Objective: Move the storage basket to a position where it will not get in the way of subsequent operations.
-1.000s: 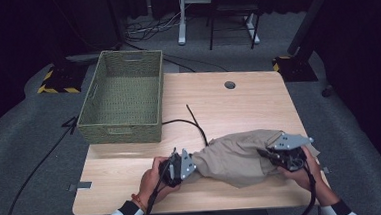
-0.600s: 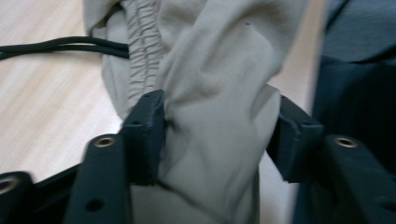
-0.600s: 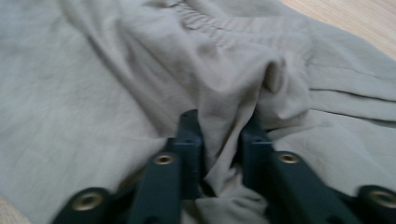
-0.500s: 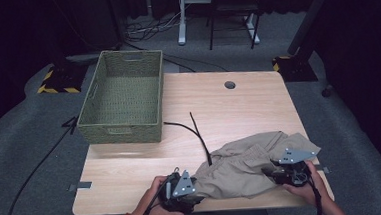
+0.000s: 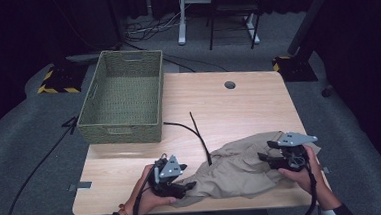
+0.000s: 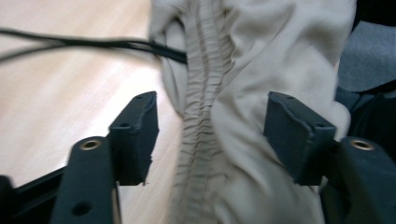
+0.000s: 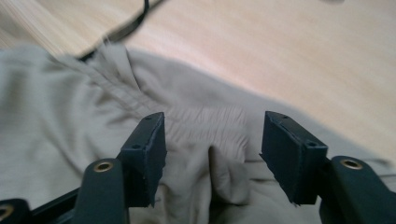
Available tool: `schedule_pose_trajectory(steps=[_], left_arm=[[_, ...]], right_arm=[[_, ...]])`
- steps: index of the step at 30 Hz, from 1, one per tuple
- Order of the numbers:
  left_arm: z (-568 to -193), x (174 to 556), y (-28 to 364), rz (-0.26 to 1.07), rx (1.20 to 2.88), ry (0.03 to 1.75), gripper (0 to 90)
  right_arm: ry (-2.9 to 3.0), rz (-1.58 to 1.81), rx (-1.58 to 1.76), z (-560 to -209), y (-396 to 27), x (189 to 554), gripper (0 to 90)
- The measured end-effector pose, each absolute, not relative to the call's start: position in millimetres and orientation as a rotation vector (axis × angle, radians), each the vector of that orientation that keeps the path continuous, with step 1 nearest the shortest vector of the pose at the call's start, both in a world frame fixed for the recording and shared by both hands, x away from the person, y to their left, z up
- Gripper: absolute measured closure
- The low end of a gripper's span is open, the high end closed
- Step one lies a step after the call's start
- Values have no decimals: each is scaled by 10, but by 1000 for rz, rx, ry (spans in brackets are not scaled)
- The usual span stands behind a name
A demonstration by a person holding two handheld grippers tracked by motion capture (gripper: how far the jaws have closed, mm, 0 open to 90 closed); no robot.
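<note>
Beige garment (image 5: 242, 167) crumpled at lower right of the high view, on the near edge of the table (image 5: 218, 106), between left gripper (image 5: 186, 186) and right gripper (image 5: 264, 158). Left gripper (image 6: 210, 135) jaws spread, just opened, gathered waistband running up between the pads, untouched by either. Right gripper (image 7: 212, 144) jaws likewise spread, just opened, a fabric fold between them, unpinched.

A plain beige garment (image 5: 242, 167) with a ribbed, gathered band lies on the pale wood-grain table (image 5: 218, 106). Behind the garment stands a woven olive-green basket (image 5: 123, 102), and a black cable (image 5: 197, 132) runs between them. Left of the basket, a yellow-and-black striped block (image 5: 56, 84) sits on grey carpet (image 5: 30, 142).
</note>
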State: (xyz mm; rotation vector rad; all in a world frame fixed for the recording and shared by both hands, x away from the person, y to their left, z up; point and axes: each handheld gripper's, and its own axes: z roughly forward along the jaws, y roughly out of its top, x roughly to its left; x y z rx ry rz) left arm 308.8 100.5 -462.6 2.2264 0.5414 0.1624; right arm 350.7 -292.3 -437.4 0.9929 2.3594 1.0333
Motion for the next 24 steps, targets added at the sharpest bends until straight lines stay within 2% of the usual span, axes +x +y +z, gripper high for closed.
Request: schedule_pose_trajectory(steps=[3,6,11,15,18,21,24], left_arm=[[-4704,3123,942,163,2242,563,310],[-4756,3093,887,183,2282,574,299],[-4849,2993,749,251,2375,548,287],[-4900,3071,762,173,2357,622,254],[-4928,3120,786,99,2348,623,275],[-4890,3113,755,94,2384,587,359],[-4870,3130,760,94,2401,563,385]], right_arm=[[2445,956,1025,-4547,-2903,3571,379],[2511,894,1031,-4683,-2913,3546,346],[2539,857,1003,-4820,-2914,3480,345],[2544,864,1027,-4834,-2912,3502,347],[2564,858,1007,-4824,-2886,3515,411],[2570,845,1001,-4806,-2868,3524,533],[2556,842,971,-4785,-2855,3522,666]])
